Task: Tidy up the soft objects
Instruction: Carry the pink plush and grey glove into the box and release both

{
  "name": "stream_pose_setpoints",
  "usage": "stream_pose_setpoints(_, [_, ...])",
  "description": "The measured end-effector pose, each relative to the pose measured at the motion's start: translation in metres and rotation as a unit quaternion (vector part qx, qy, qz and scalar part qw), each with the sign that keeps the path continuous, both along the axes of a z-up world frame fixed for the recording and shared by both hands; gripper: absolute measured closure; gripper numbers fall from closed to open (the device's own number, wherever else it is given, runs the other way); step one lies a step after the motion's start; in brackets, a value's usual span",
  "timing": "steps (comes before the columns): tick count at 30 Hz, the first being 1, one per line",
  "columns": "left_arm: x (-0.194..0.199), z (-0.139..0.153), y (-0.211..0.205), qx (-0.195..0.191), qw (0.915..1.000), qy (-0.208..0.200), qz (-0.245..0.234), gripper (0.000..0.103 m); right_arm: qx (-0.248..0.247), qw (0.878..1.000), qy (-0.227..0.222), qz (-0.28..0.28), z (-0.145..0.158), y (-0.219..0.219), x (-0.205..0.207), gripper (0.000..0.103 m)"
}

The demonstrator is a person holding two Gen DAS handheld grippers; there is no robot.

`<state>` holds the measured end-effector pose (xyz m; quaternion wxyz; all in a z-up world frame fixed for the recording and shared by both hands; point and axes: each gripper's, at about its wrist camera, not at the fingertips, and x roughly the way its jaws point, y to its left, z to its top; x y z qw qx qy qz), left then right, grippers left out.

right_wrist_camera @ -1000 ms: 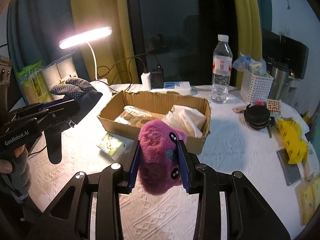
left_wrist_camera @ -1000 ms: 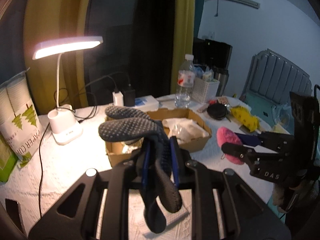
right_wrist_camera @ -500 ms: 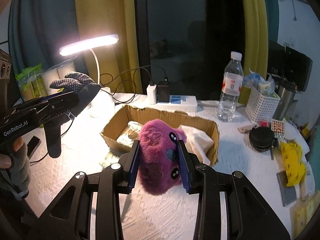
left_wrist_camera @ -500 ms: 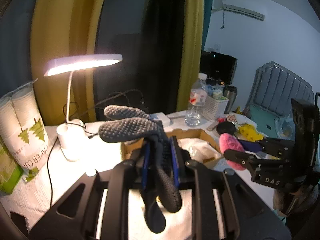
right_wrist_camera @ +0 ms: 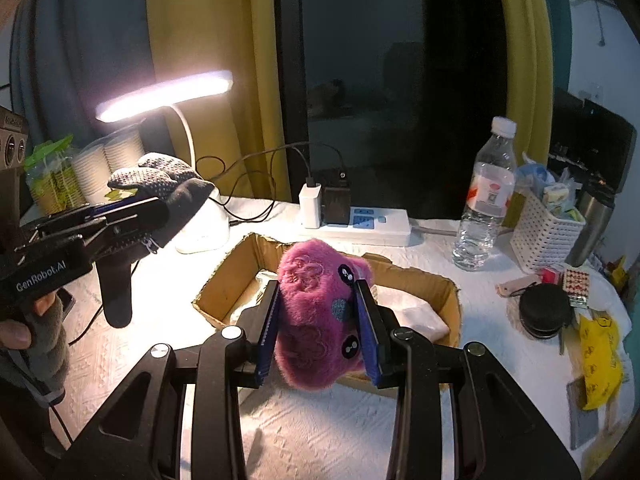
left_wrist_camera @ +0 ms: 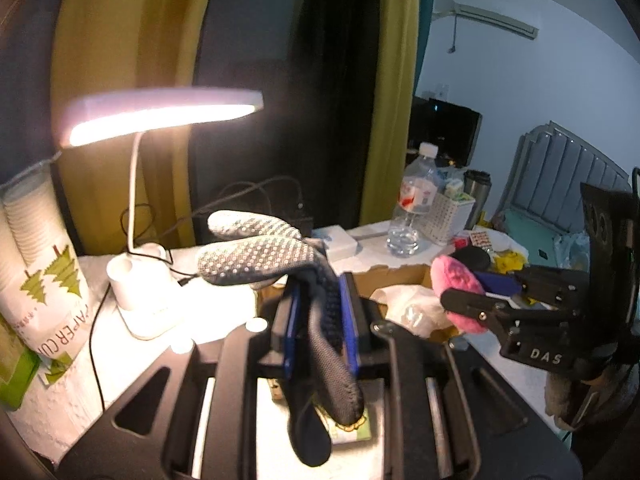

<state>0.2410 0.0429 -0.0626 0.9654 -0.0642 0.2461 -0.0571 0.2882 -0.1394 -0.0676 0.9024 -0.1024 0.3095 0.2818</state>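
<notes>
My left claw (right_wrist_camera: 132, 216) is clamped on a dotted grey glove (left_wrist_camera: 256, 258), held above the tabletop (right_wrist_camera: 400, 412) beside the lit lamp (right_wrist_camera: 164, 96). My right claw (right_wrist_camera: 318, 320) grips a pink plush (right_wrist_camera: 316, 312) over the near edge of the cardboard box (right_wrist_camera: 420, 276).

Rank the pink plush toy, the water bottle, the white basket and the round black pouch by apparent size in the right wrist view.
1. pink plush toy, largest, though nearest the lens.
2. water bottle.
3. white basket.
4. round black pouch, smallest; close to the basket.
</notes>
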Motion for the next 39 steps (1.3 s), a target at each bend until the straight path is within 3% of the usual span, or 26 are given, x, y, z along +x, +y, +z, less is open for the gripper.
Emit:
stream_pose_setpoints(13, [0.056,-0.046,-0.002,-0.004,0.9979,0.063,-0.013,0.083,0.001,0.999,0.052,-0.001,-0.043,0.01,0.051,0.065])
stream_pose_setpoints(20, [0.075,-0.064,-0.008,0.0,0.9952,0.096,-0.017,0.075,0.009,0.998,0.067,-0.007,-0.058,0.012,0.07,0.064])
stream_pose_setpoints(25, [0.075,-0.065,-0.012,0.007,0.9952,0.096,-0.02,0.072,0.013,0.997,0.07,-0.014,-0.06,0.009,0.074,0.053])
stream_pose_setpoints(27, [0.072,-0.062,-0.012,0.007,0.9956,0.092,-0.018,0.062,0.014,0.998,0.067,-0.017,-0.058,0.007,0.074,0.052])
stream_pose_setpoints(28, [0.07,-0.06,-0.012,0.005,0.9959,0.089,-0.018,0.043,0.015,0.998,0.065,-0.019,-0.056,0.007,0.072,0.052])
stream_pose_setpoints(29, [0.066,-0.057,-0.011,0.0,0.9965,0.082,-0.016,0.034,0.015,0.998,0.063,-0.02,-0.055,0.006,0.072,0.052])
stream_pose_setpoints(39, [0.034,-0.035,-0.014,0.0,0.9983,0.057,-0.012,0.033,0.016,0.999,0.042,-0.019,-0.034,0.002,0.041,0.052])
